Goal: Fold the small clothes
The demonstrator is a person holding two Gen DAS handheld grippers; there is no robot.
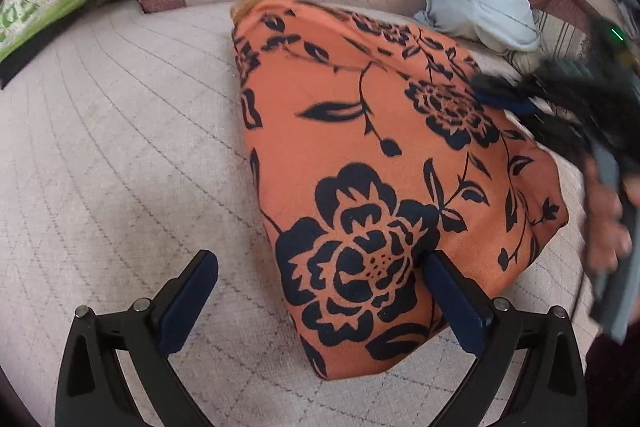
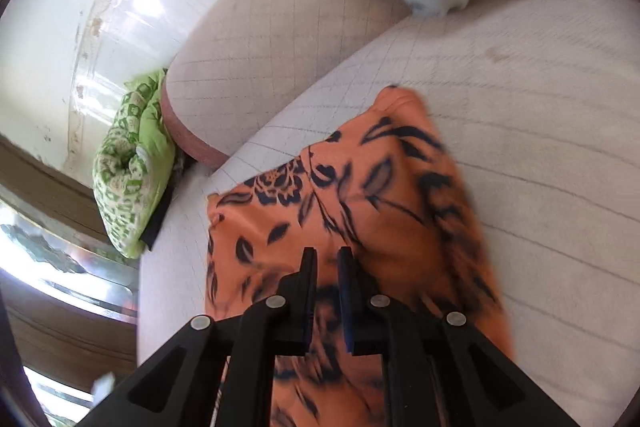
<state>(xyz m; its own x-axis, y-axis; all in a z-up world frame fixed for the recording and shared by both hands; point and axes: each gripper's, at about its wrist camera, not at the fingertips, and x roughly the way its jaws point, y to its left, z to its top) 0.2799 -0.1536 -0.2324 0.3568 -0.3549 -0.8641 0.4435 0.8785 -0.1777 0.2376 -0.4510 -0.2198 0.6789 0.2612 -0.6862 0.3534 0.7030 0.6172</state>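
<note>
Left wrist view shows the quilted beige sofa, where the folded orange floral garment lies on the seat, and the blurred right gripper in a hand at the cloth's far edge. Only the right wrist view shows glossy floor. The left gripper gapes wide over the garment's near corner, gripping nothing. The right gripper's jaws are nearly closed just above the cloth; whether they pinch it is unclear.
</note>
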